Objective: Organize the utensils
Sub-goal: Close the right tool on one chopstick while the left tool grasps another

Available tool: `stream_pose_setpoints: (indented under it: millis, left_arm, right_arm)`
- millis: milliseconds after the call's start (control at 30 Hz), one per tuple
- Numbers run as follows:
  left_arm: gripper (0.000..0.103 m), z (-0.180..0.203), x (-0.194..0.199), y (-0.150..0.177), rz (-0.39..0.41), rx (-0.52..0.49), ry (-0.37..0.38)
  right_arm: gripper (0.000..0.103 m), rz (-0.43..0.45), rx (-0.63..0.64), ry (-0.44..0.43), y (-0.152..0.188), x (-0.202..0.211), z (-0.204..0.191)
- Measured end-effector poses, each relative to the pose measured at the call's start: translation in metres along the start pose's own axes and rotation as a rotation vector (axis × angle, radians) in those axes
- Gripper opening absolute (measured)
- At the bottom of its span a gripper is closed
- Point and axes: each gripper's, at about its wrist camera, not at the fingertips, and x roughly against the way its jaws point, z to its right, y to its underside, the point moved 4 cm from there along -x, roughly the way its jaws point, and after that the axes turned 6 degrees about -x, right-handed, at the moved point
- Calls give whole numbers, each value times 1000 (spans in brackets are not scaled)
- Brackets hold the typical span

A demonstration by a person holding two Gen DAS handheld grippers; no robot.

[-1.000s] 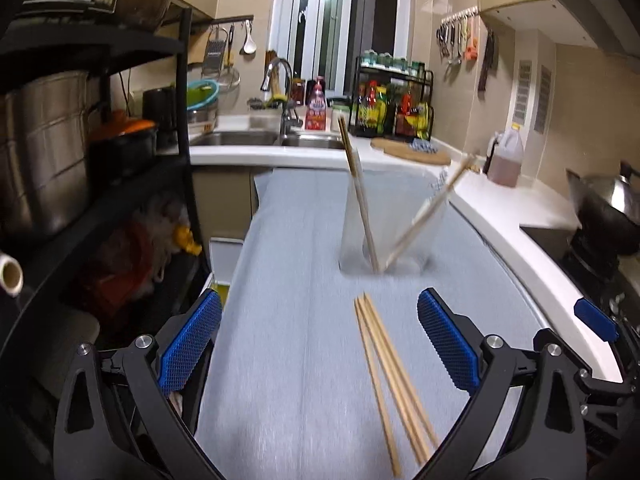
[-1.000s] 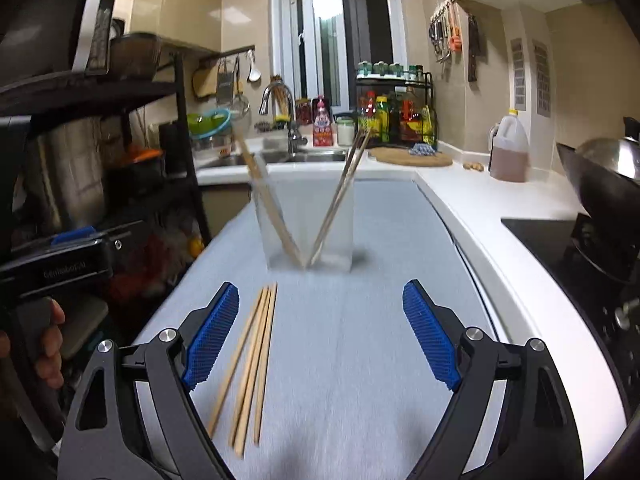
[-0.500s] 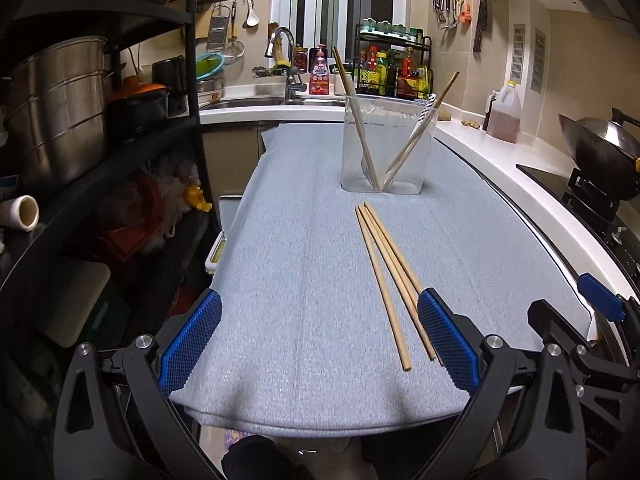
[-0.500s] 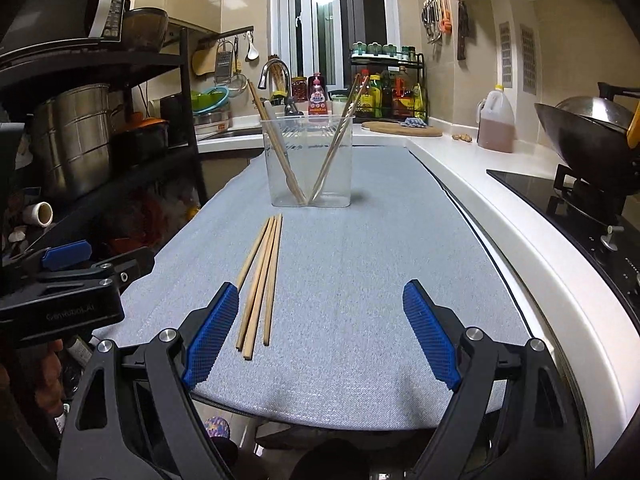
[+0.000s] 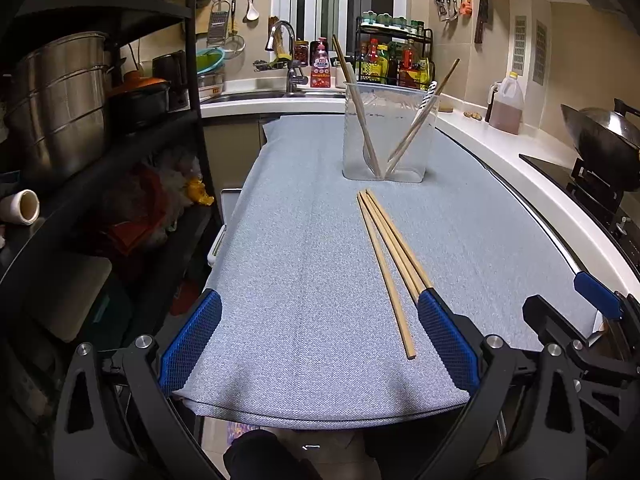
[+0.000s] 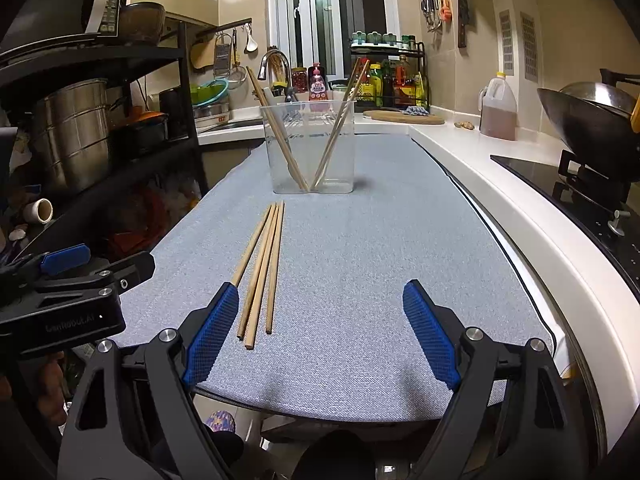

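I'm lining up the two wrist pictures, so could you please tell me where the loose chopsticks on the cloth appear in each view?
Left wrist view: the loose chopsticks lie right of centre, running down to the left claw's right-hand finger.
Right wrist view: the loose chopsticks lie left of centre, beside the right claw's left-hand finger.
Shared landmark: the clear container just beyond their far tips.

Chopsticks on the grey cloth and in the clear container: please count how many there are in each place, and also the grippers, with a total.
Chopsticks lying on the grey cloth: 3
Chopsticks standing in the clear container: about 4, in two leaning groups; the exact number is hard to tell
Grippers, both open and empty: 2, left gripper and right gripper
Total: about 9
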Motion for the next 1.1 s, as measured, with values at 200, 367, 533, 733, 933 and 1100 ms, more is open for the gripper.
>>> stream_pose_setpoints:
  millis: [200, 367, 533, 733, 933, 1100]
  left_arm:
    - [95, -3, -5, 4, -18, 3, -5]
    - [95, -14, -7, 8, -29, 15, -33]
    - [95, -29, -8, 10, -41, 38, -65]
    - [95, -29, -12, 12, -60, 47, -68]
    - [95, -17, -15, 12, -66, 13, -68]
    - [95, -11, -22, 12, -68, 18, -50]
  right_arm:
    - [83, -6, 4, -3, 5, -10, -1]
    - [48, -21, 36, -50, 14, -29, -5]
    - [40, -54, 38, -101, 19, -46, -12]
    - [32, -60, 95, -100, 25, -63, -25]
    - [25, -34, 121, -104, 37, -80, -32]
    - [4, -11, 126, -166, 41, -79, -35]
